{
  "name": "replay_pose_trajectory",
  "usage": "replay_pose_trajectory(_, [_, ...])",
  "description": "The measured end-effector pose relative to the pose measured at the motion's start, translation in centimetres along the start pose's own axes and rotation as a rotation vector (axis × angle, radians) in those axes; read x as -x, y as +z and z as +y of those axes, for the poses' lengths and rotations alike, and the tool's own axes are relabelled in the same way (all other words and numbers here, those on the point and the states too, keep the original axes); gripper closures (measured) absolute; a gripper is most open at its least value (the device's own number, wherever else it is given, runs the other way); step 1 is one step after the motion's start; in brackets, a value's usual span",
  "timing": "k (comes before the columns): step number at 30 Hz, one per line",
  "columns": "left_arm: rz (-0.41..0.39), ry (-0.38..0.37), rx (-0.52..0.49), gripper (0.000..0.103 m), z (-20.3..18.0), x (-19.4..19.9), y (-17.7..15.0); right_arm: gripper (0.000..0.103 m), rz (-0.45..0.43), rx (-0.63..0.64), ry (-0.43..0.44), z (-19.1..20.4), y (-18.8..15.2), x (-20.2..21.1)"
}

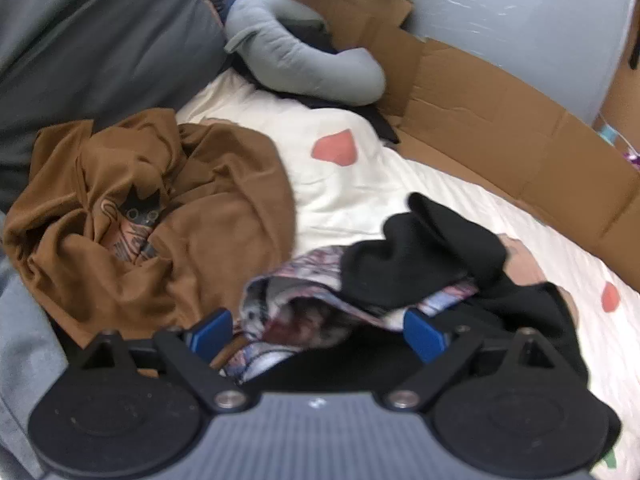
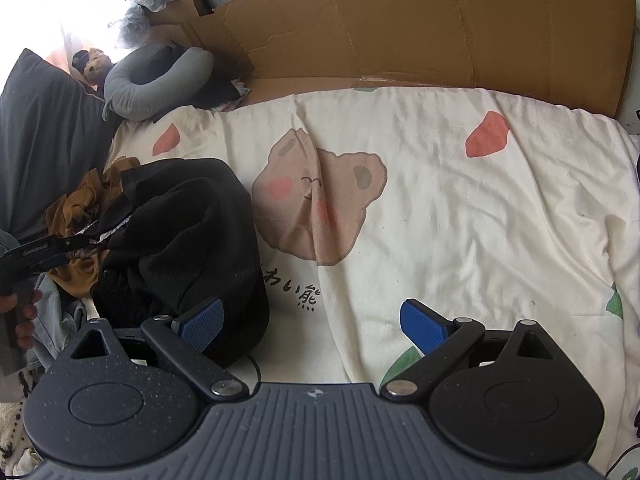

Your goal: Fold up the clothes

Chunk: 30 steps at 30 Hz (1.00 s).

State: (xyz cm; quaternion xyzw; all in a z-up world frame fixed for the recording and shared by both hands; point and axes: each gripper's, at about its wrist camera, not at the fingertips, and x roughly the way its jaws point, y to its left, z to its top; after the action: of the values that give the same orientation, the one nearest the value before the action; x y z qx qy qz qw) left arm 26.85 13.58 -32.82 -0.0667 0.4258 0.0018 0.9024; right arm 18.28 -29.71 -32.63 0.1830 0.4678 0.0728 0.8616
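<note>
So the left tool has its blue pads spread wide, and a bunched-up patterned garment sits right in the gap between them, with a black garment draped over the top and right of it. From the left wrist view the cloth looks like it's between the pads but not pinched. In the right wrist view the left tool pokes in from the left edge and seems to have a bit of the black fabric at its tip, but it's small and blurry there, so I honestly can't tell if it's gripping anything.

The right tool is also spread wide and holding nothing. Its left pad sits over the lower edge of the black garment, while the right pad is over bare bedspread. The black pile is left of centre from that tool, not between its pads.

A crumpled brown garment lies to the left of the left tool, just beside the patterned one. Everything's on a bed with a cream bedspread printed with a bear and red hearts. Flattened cardboard stands along the far side, and a grey curved pillow is up at the head end, well away from both tools.
</note>
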Motion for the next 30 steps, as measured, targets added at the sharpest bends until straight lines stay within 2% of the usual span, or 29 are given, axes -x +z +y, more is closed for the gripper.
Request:
replay_pose_trajectory(10, [-0.074, -0.041, -0.022, 0.013, 0.5, -1.4, 0.8, 0.005, 0.01, 0.0, 0.001, 0.0, -0.2, -0.2])
replay_pose_trajectory(13, [-0.076, -0.057, -0.044, 0.027, -0.1, -1.2, 0.8, 0.005, 0.013, 0.005, 0.004, 0.1, -0.2, -0.2])
replay_pose_trajectory(15, [-0.073, -0.068, -0.061, 0.048, -0.6, -1.0, 0.8, 0.005, 0.014, 0.008, 0.003, 0.1, -0.2, -0.2])
replay_pose_trajectory(16, [-0.072, -0.073, -0.069, 0.052, -0.9, -0.9, 0.8, 0.005, 0.014, 0.009, 0.003, 0.1, -0.3, -0.2])
replay_pose_trajectory(18, [-0.07, -0.084, -0.086, 0.072, -1.4, -0.7, 0.7, 0.005, 0.015, 0.009, 0.002, 0.0, -0.2, -0.2])
replay_pose_trajectory(19, [-0.069, -0.089, -0.095, 0.077, -1.6, -0.6, 0.7, 0.005, 0.016, 0.008, 0.002, 0.0, -0.2, -0.2])
replay_pose_trajectory(20, [-0.068, -0.095, -0.103, 0.087, -1.9, -0.5, 0.7, 0.005, 0.017, 0.007, 0.002, 0.0, -0.2, -0.2])
replay_pose_trajectory(21, [-0.067, -0.1, -0.111, 0.091, -2.1, -0.4, 0.7, 0.005, 0.018, 0.007, 0.003, -0.1, -0.2, -0.3])
replay_pose_trajectory(27, [-0.06, -0.133, -0.162, 0.095, -3.7, 0.2, 0.6, 0.005, 0.012, 0.01, 0.01, 0.0, 0.1, -0.1])
replay_pose_trajectory(30, [-0.068, -0.188, -0.169, 0.096, -5.4, 1.0, 0.4, 0.005, 0.009, 0.007, 0.016, 0.1, 0.2, 0.1])
